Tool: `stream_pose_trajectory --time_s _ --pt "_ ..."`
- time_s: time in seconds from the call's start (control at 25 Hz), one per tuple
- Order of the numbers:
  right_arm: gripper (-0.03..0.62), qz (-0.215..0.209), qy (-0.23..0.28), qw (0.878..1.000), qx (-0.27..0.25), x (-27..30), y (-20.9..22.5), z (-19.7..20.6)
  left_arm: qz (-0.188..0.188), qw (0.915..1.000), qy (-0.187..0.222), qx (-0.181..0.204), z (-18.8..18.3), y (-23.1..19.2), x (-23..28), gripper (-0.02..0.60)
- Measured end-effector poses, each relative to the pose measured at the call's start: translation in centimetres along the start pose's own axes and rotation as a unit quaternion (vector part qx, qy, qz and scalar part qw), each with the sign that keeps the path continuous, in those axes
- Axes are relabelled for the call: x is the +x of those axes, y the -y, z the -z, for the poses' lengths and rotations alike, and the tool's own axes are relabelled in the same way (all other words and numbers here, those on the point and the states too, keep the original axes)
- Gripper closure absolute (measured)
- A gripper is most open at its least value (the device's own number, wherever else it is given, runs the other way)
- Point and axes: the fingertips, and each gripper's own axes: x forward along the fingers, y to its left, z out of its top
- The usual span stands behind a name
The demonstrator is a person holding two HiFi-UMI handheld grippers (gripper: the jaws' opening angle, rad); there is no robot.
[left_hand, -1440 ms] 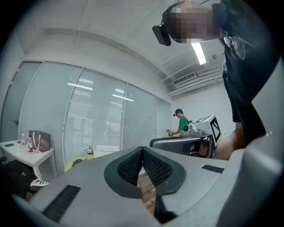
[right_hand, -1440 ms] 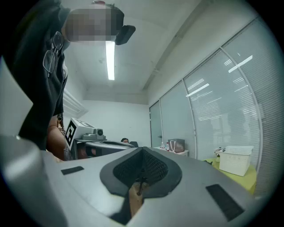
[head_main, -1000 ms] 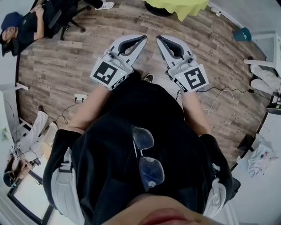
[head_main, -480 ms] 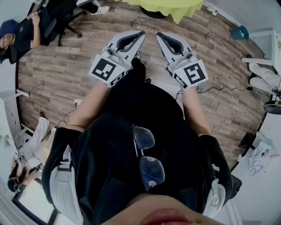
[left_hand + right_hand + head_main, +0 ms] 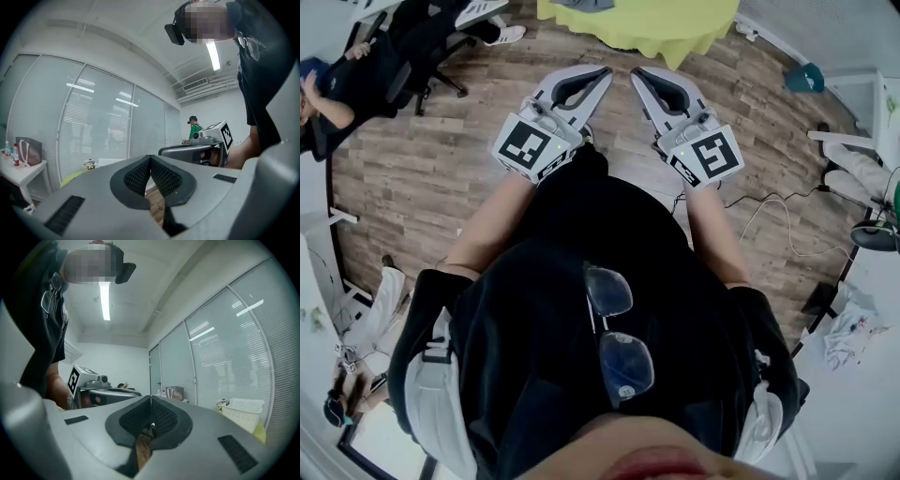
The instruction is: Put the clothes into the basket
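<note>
In the head view, the person looks down along a black shirt with a pair of glasses [image 5: 614,333] hanging on it. Both arms are stretched forward over a floor [image 5: 422,178] of brown wooden planks. The left gripper [image 5: 605,73] and the right gripper [image 5: 636,73] are side by side, with their tips near each other but apart. Ahead of them, at the top edge, stands a table with a yellow cloth [image 5: 656,21], and a grey-blue piece of clothing [image 5: 581,4] lies on it. At the upper left a person sits on a black office chair [image 5: 422,52]. A white cable [image 5: 769,211] runs over the floor at the right, near white furniture. In the left gripper view, the jaws of the left gripper [image 5: 150,157] are pressed together and nothing is between them. Behind them is a glass wall with blinds [image 5: 93,126], and a white side table [image 5: 26,171] with a bag on it stands at the left. A person in a green shirt [image 5: 194,127] stands far back. In the right gripper view, the jaws of the right gripper [image 5: 150,398] are also pressed together and empty. The white basket [image 5: 243,406] stands on the yellow table at the right, beside the glass wall. A long ceiling lamp [image 5: 104,301] shines above.
</note>
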Motion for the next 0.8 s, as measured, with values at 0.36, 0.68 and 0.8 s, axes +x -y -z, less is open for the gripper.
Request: stream_pose_trajectory --time_s 0.36,0.68,0.8 --pt "0.569 0.016 -0.014 1.000 0.008 6.6 4.6 0.3 0.009 0.9999 0.005 -0.014 0.0 -7.9 2.2 0.571" --pt "0.569 0.027 -0.022 0.999 0.012 11.0 7.1 1.0 0.021 0.9994 0.001 -0.027 0.9 -12.8 3.6 0.571" --pt "0.569 0.029 -0.023 0.999 0.011 12.2 8.2 1.2 0.019 0.9994 0.001 -0.029 1.2 -14.3 4.2 0.571"
